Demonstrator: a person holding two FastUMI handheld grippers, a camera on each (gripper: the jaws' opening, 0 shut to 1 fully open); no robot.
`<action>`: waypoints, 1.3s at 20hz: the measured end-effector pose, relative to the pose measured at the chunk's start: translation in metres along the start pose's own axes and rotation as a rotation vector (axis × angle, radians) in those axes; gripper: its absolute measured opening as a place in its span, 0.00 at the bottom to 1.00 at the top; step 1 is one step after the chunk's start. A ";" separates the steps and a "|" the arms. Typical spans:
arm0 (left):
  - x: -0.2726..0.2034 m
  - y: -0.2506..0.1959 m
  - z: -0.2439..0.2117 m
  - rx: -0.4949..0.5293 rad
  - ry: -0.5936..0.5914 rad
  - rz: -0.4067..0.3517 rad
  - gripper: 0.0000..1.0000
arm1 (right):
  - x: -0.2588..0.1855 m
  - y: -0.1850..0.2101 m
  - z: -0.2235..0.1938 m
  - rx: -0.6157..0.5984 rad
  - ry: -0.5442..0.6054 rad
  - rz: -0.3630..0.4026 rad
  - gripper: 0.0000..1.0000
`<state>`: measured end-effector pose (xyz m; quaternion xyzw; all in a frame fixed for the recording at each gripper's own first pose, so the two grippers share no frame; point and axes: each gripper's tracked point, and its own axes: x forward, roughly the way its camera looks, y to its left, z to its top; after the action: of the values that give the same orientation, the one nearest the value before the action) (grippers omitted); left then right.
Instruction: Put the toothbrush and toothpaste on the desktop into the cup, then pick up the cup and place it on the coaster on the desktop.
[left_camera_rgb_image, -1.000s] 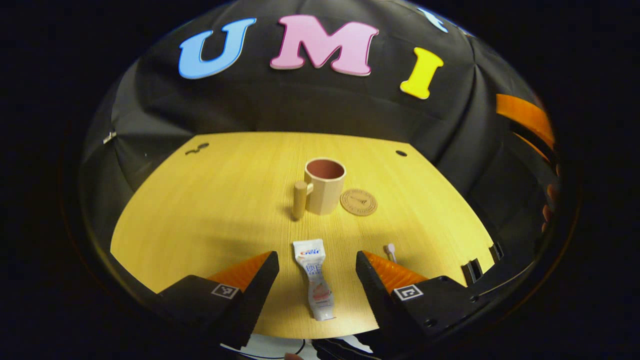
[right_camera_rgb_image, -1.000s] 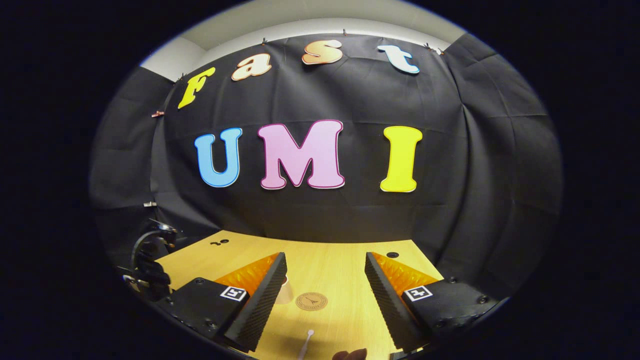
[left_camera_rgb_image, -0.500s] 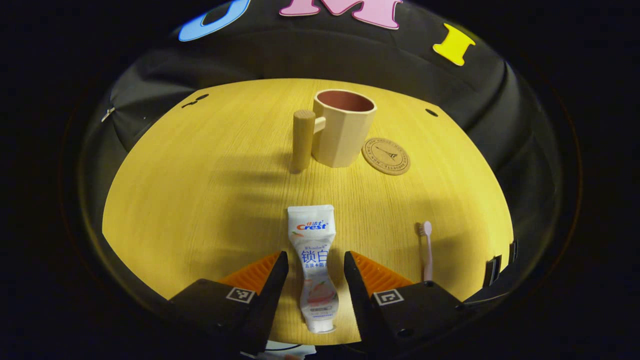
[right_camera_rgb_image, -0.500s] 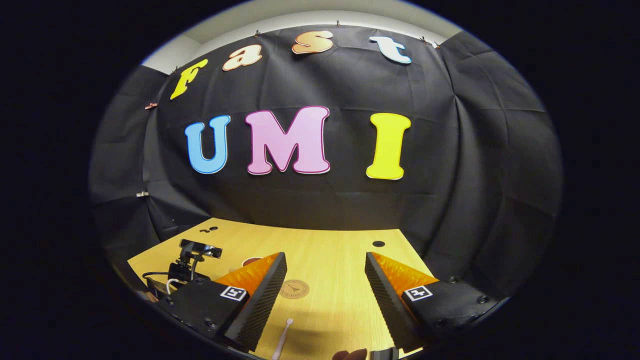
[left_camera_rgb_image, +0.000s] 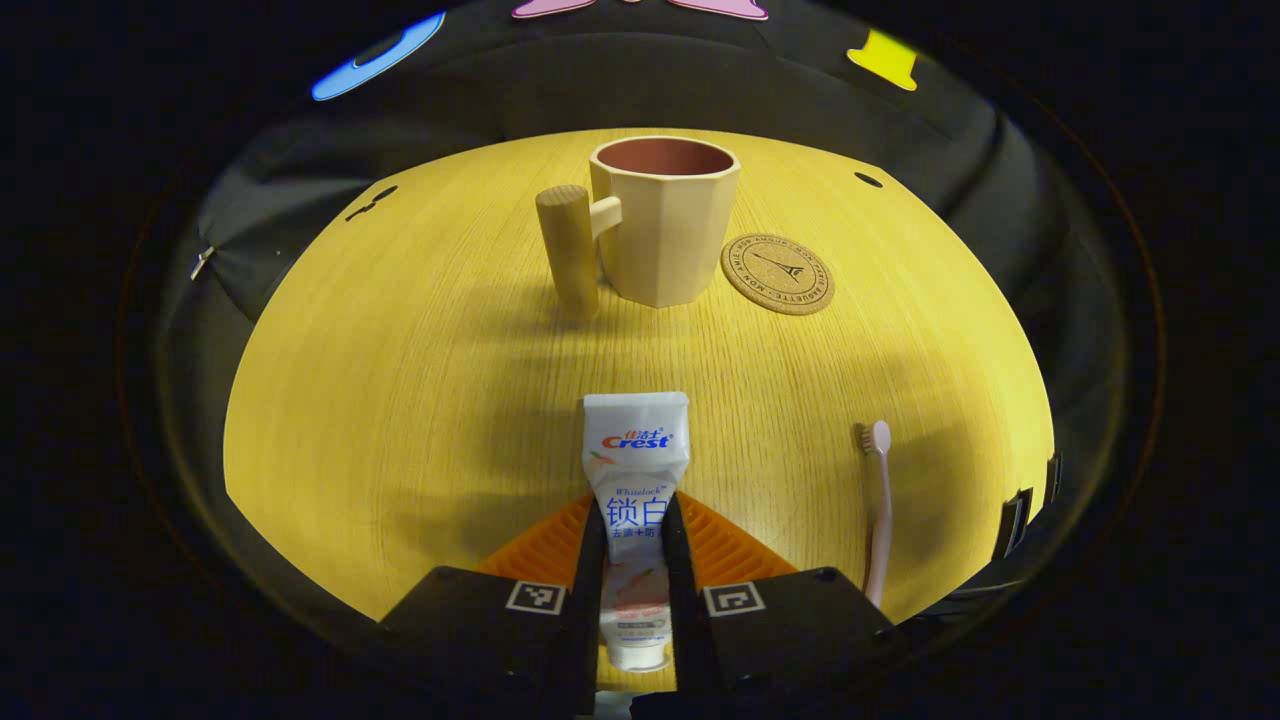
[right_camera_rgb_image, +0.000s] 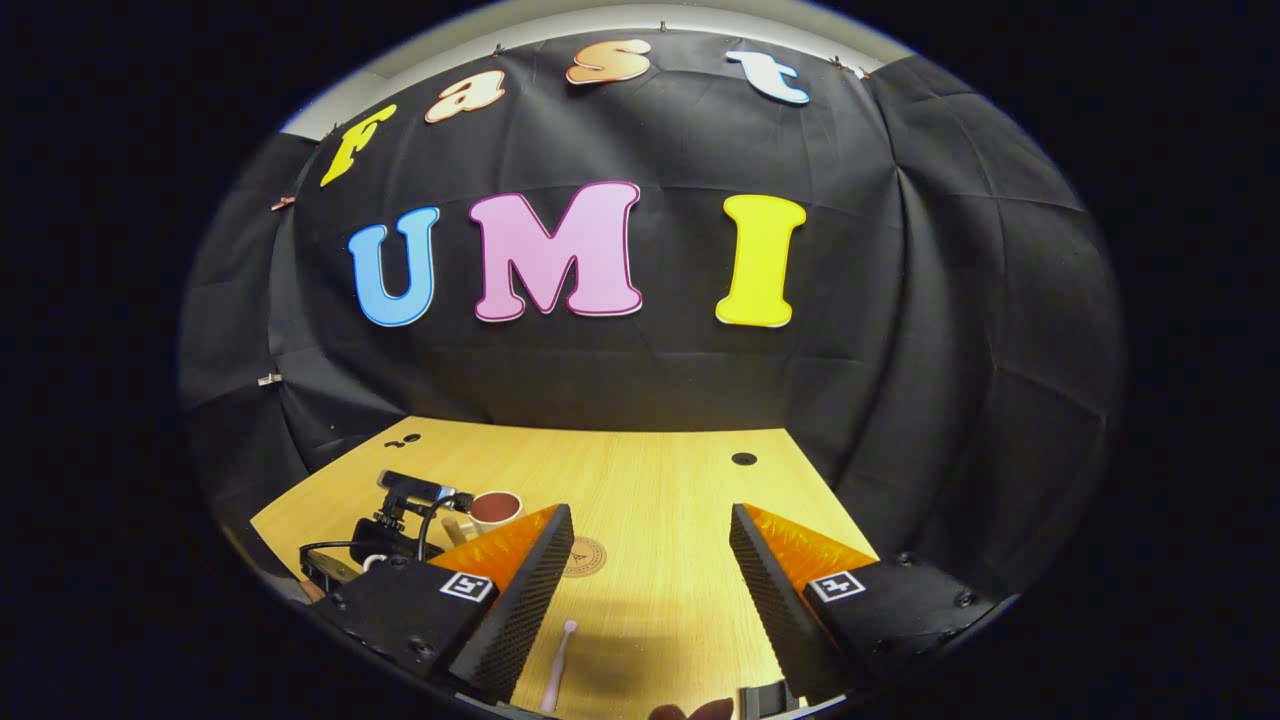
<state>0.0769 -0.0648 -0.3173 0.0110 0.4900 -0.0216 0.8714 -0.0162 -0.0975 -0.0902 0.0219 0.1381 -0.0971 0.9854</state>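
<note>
A white toothpaste tube (left_camera_rgb_image: 636, 450) lies flat on the wooden table (left_camera_rgb_image: 400, 400), cap end toward the near edge. My left gripper (left_camera_rgb_image: 632, 522) is shut on the tube's lower half, a finger pressing each side. The beige cup (left_camera_rgb_image: 665, 220) with a peg handle stands upright behind it. A round cork coaster (left_camera_rgb_image: 777, 273) lies just right of the cup. A pink toothbrush (left_camera_rgb_image: 878, 500) lies to the right of the tube. My right gripper (right_camera_rgb_image: 650, 520) hangs open above the table (right_camera_rgb_image: 650, 480), with the toothbrush (right_camera_rgb_image: 558, 660) below its left finger, and the coaster (right_camera_rgb_image: 583, 556) and cup (right_camera_rgb_image: 494, 510) beyond.
The left gripper's body and cable (right_camera_rgb_image: 400, 520) show at the left of the right gripper view, in front of the cup. Small dark holes (left_camera_rgb_image: 868, 180) mark the table's far corners. The black cloth wall stands close behind the table.
My left gripper has come down and forward over the toothpaste tube and shut on it. The right gripper has shifted slightly, staying open.
</note>
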 end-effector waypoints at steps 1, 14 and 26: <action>0.001 0.000 0.000 0.009 -0.005 -0.011 0.33 | 0.000 0.004 -0.003 0.010 0.016 0.005 0.97; -0.042 0.014 0.025 0.066 -0.221 -0.219 0.22 | -0.005 0.044 -0.108 0.030 0.398 0.025 0.96; -0.163 0.012 0.210 -0.008 -0.724 -0.488 0.22 | 0.007 0.095 -0.227 -0.003 0.746 0.082 0.77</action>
<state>0.1723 -0.0570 -0.0692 -0.1167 0.1414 -0.2277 0.9563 -0.0512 0.0104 -0.3085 0.0601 0.4867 -0.0425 0.8705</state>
